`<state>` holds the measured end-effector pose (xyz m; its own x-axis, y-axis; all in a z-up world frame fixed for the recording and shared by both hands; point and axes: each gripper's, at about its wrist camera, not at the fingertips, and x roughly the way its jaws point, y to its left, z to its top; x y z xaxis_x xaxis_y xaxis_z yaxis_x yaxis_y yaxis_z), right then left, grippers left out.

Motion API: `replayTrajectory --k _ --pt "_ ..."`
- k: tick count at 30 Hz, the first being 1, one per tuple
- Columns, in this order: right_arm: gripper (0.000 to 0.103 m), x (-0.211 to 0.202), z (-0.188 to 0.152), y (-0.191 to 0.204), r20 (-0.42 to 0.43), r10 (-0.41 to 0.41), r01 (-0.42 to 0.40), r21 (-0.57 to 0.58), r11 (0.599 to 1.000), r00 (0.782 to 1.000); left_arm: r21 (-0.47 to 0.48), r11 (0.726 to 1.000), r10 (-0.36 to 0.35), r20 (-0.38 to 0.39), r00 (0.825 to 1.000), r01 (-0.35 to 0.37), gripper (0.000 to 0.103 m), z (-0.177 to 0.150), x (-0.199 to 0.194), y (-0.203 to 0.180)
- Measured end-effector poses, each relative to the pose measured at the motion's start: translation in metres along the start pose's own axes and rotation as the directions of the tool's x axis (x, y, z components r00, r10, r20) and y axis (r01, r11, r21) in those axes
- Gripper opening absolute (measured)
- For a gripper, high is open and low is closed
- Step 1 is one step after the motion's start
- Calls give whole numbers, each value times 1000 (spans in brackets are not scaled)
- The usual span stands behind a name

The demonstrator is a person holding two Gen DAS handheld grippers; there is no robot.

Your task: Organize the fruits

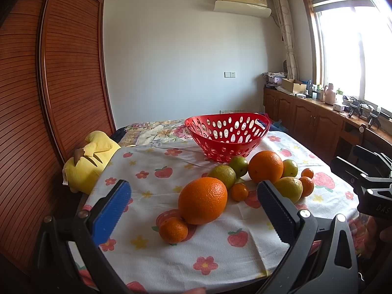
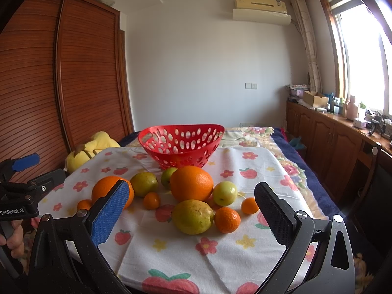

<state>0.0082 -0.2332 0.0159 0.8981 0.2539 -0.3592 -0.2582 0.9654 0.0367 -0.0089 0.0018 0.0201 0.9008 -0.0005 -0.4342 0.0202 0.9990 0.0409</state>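
Nothing is sitting in the red basket [image 1: 227,137] at the far edge of the tabletop [image 1: 220,252] yet, so the job is looking to be at its first pick. The fruits are lying loose on the flowered cloth in front of the basket: two big oranges, two pears, small green fruits and several tangerines, some touching. The left claw [image 1: 193,210] is hovering wide apart and empty, with the nearest big orange [image 1: 202,200] lined up between its pads and a tangerine [image 1: 173,229] touching that orange. The right claw [image 2: 191,212] is also gaping wide and holding nothing, facing a pear [image 2: 192,216]. The next move is probably calling for lowering one claw around a fruit without nudging its neighbours.
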Motion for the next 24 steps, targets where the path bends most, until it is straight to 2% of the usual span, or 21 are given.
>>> replayTrajectory --k 24 --pt "103 1 1 1 -5 1 -1 -1 1000 1000 0 1000 -2 -14 1000 2 103 -3 4 1"
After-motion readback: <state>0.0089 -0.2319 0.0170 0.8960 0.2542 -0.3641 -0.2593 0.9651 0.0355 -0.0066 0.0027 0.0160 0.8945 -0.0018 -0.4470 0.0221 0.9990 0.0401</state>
